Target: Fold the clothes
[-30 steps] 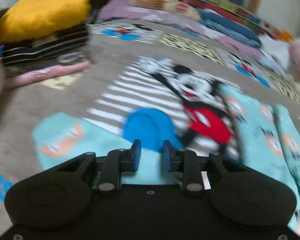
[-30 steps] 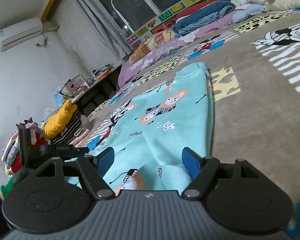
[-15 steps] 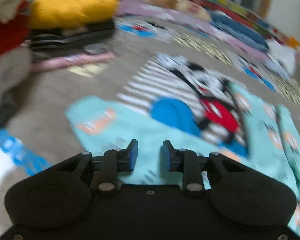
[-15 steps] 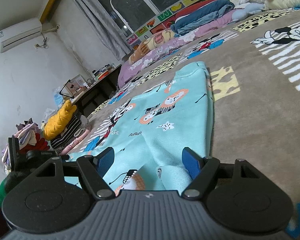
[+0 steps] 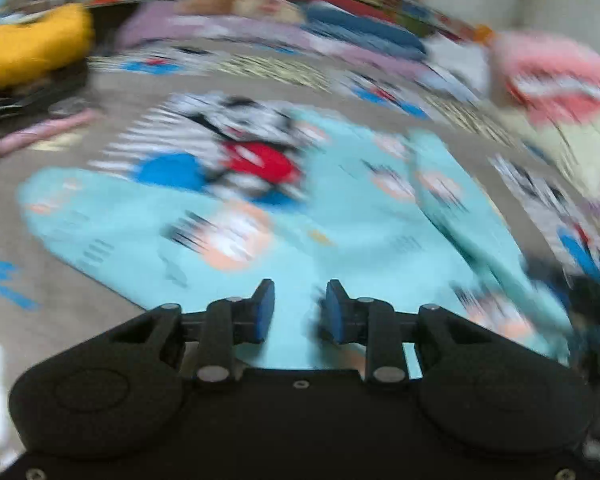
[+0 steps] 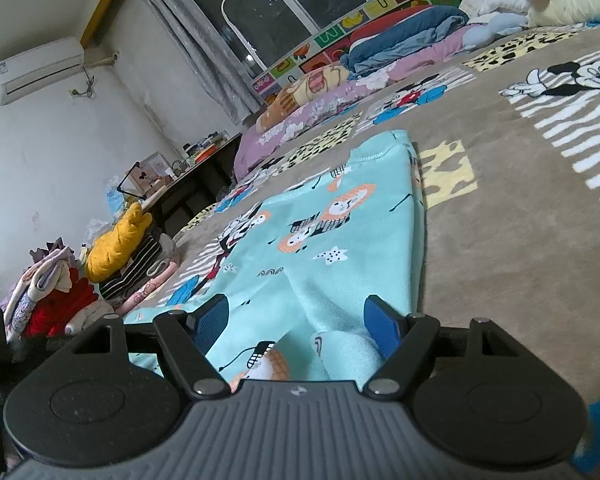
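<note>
Two views are showing the same light blue pajama pants [image 6: 340,240] lying spread flat on a taupe cartoon-mouse blanket [image 6: 520,208], yet each is offering something the other lacks. From the right wrist, the picture is coming through sharp: the right tongs [image 6: 296,320] are sitting low over the near end of the pants, jaws standing wide apart with cloth lying between the blue pads but nothing pinched. That camera is also taking in a stack of folded clothes [image 6: 120,256] topped by a yellow garment at the far left, a wall air conditioner [image 6: 40,64], and a curtained window [image 6: 292,4].

From the left wrist, everything is smearing with motion blur. Its camera is looking down across the pants [image 5: 340,220] and is showing both legs fanning apart, with the blanket's mouse print [image 5: 252,148] between them. The left tongs [image 5: 300,308] are hanging above the cloth, jaws parted by a narrow gap and gripping nothing.
</note>
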A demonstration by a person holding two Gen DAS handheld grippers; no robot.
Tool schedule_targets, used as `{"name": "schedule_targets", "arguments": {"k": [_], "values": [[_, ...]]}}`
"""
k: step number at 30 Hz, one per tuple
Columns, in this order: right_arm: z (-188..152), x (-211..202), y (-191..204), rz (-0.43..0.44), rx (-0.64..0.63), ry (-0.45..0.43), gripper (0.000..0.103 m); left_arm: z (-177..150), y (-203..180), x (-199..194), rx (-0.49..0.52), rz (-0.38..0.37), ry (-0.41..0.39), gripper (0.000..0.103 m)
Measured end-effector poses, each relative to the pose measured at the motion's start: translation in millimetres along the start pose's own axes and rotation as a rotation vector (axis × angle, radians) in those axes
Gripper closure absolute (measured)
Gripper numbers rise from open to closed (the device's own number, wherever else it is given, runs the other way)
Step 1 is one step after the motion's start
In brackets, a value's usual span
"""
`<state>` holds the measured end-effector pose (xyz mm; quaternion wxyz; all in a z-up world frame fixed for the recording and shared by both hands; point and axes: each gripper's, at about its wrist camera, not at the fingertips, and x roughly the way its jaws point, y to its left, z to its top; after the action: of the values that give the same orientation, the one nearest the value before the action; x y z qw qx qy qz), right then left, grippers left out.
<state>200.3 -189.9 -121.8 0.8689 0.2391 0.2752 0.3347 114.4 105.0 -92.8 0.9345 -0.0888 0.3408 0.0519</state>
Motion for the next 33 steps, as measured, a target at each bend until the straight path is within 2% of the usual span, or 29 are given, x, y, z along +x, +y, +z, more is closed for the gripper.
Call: {"name": "schedule_targets", "arguments": {"k": [2,4,8,15,19,24,25,27,30,33], "values": [[0,-2,1,0.0,-0.005,-0.003,0.029,-13,-6,4,0.019,0.035,0.014,0.074],[0,-5,2,-0.004,-0.013,-0.003,0.028,-16,1,0,-0.041,0.037,0.014,0.073],[-1,-11,2,-0.016,-0.021,-0.002,0.028,-9,15,-9,-0.11,0.05,0.01,0.07],[-3,-24,1,-0.031,-0.031,-0.003,0.028,6,42,-20,-0.239,0.084,-0.015,0.073],[-1,-32,-6,-0.027,0.006,-0.017,0.028,27,47,-3,-0.283,-0.008,-0.033,0.073],[-4,-33,-32,-0.045,0.12,-0.018,0.028,47,58,50,-0.372,-0.15,0.028,0.073],[-5,-32,-36,-0.045,0.14,-0.02,0.029,49,63,61,-0.395,-0.166,0.043,0.073],[-5,-33,-42,-0.037,0.167,-0.031,0.029,50,85,69,-0.509,-0.204,0.041,0.074],[-4,-34,-46,-0.03,0.187,-0.048,0.029,49,107,63,-0.617,-0.185,-0.006,0.074],[-2,-35,-49,-0.028,0.203,-0.058,0.029,49,122,57,-0.674,-0.172,-0.041,0.074]]}}
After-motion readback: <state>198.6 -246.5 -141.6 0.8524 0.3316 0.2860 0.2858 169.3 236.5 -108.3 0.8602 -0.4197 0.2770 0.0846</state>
